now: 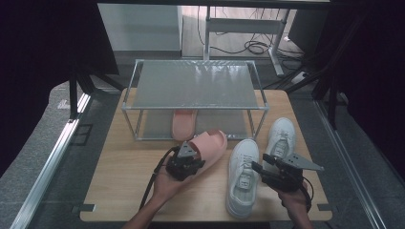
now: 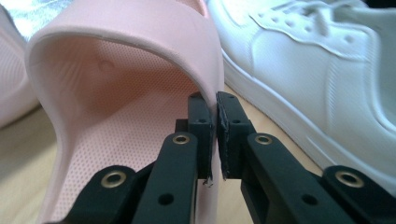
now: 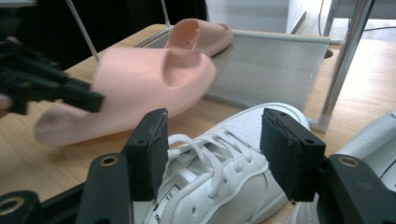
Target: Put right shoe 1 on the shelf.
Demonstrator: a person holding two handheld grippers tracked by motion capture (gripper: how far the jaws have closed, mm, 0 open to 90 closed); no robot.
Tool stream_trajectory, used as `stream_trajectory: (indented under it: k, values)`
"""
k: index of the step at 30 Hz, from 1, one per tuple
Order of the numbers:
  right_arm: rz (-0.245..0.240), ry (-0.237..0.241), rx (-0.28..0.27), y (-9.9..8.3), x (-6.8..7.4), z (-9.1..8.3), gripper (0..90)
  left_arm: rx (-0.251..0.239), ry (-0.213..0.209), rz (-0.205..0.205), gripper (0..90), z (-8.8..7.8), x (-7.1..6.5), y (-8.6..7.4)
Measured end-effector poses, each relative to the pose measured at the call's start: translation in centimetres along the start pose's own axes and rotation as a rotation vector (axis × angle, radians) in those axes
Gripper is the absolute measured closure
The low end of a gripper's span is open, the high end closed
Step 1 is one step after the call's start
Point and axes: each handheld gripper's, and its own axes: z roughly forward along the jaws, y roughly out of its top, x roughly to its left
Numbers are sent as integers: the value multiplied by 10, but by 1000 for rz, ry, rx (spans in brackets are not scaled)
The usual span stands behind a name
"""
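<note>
My left gripper (image 1: 192,156) is shut on the strap edge of a pink slipper (image 1: 211,142), which hangs tilted above the table. In the left gripper view the pads (image 2: 215,135) pinch the thin rim of the slipper (image 2: 130,70). A second pink slipper (image 1: 184,123) lies on the rack's lower shelf. Two white sneakers (image 1: 243,174) (image 1: 281,138) stand side by side at the right. My right gripper (image 1: 260,166) stands open over the nearer sneaker (image 3: 224,172), its jaws (image 3: 215,158) either side of the laces without touching. The held slipper (image 3: 149,84) shows to the left beyond it.
A two-tier metal shoe rack (image 1: 196,85) stands at the back of the wooden table (image 1: 124,181); its top shelf is bare. Its post (image 3: 343,60) rises close to the far sneaker (image 3: 369,140). Dark curtains and frame rails flank the table.
</note>
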Motion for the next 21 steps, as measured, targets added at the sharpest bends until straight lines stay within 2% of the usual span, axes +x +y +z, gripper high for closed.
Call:
stream_trajectory:
  k: [2, 5, 8, 11, 16, 20, 21]
  values:
    - [3, -1, -1, 0, 0, 0, 425, 1, 14, -3, 858, 7, 2, 6]
    - [2, 0, 0, 0, -1, 0, 425, -7, 36, -33, 856, 23, 6, 20]
    - [3, 2, 1, 0, 0, 0, 425, -10, 44, -39, 854, 30, 6, 27]
    - [3, 5, 4, -1, 0, 1, 425, -5, 71, -45, 853, 46, 7, 39]
    - [4, 4, 2, -1, -1, 0, 425, 3, 88, -60, 850, 61, 8, 45]
    - [5, 3, 2, -1, -2, 0, 425, 19, 120, -99, 848, 78, 17, 47]
    - [5, 3, 2, -1, -2, 0, 425, 19, 120, -99, 847, 78, 17, 47]
